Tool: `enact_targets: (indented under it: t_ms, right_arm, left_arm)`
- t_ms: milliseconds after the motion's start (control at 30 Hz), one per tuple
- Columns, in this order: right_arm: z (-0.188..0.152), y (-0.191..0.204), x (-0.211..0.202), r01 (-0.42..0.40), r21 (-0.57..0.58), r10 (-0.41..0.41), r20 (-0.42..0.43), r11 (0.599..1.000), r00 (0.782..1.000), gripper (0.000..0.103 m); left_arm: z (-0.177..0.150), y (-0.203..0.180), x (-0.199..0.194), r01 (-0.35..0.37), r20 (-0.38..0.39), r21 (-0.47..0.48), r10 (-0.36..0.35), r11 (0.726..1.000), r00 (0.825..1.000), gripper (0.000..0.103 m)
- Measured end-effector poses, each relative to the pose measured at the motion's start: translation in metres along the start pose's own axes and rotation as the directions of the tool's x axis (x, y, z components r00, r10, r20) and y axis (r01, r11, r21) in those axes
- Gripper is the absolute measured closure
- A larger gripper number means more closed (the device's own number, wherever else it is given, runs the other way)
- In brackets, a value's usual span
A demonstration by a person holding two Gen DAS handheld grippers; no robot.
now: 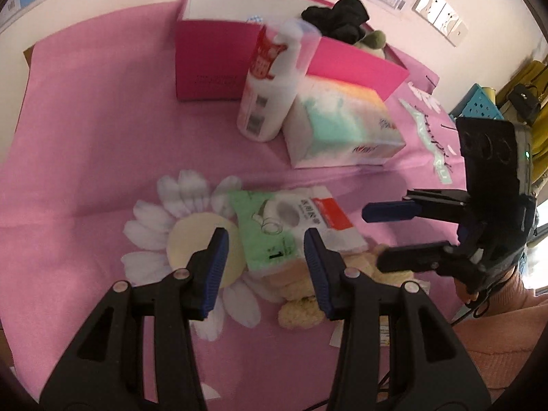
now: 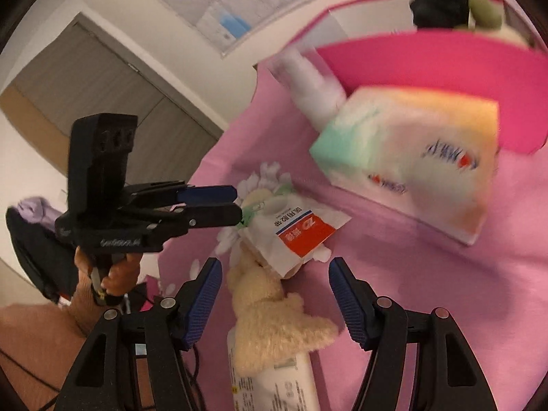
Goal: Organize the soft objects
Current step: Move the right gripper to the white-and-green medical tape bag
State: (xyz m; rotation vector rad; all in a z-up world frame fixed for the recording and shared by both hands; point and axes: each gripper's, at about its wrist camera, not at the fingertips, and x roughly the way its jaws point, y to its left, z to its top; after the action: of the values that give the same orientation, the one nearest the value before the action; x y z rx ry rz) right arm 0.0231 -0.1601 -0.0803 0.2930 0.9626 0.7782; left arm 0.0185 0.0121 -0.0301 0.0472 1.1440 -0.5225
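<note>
Left wrist view: a cream plush bear [image 1: 301, 294] lies on the pink cloth [image 1: 85, 137], and a flat green-and-white packet [image 1: 291, 226] rests across its upper part. The left hand-held gripper [image 1: 265, 250] hangs just above that packet, jaws parted, nothing between the pads, the packet's green end showing in the gap. To the right, the right hand-held gripper [image 1: 373, 236] comes in from the side, jaws apart and empty, tips close to the bear.

Right wrist view: the bear [image 2: 270, 315] sits between the open fingers, not touched by either pad, and it lies partly over a white tube [image 2: 284, 387] at the bottom edge. The packet [image 2: 294, 229] covers its head. The left hand-held gripper [image 2: 236, 202] points at the packet's green corner.

Beyond, a pastel tissue pack [image 1: 339, 126] lies beside a white bottle [image 1: 270, 82] with a red label, leaning against a magenta box [image 1: 209, 65]. Black soft things [image 1: 339, 17] and an olive one [image 1: 375, 39] poke up over the box rim. A daisy print [image 1: 191, 226] shows on the cloth.
</note>
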Motion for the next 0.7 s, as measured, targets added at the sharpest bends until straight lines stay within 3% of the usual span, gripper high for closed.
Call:
enact_targets:
  t_ms: [267,533,700]
  right_arm:
    - [0.008,-0.016,0.024,-0.017,0.103,0.016,0.012,0.995,1.0,0.04]
    - [0.013,-0.019,0.038,-0.008,0.121,0.006,0.015,0.993,1.0,0.059]
    - [0.01,-0.025,0.037,-0.009,0.148,0.005,0.022,0.989,1.0,0.077]
  left_arm:
    - [-0.002,0.005,0.013,0.069,-0.04,-0.018,-0.07,0.997,0.997,0.055]
    - [-0.002,-0.001,0.017,0.1,-0.038,-0.007,-0.1,0.995,0.994,0.055]
    - [-0.004,-0.006,0.013,0.092,-0.022,0.018,-0.091,0.996,0.996,0.056]
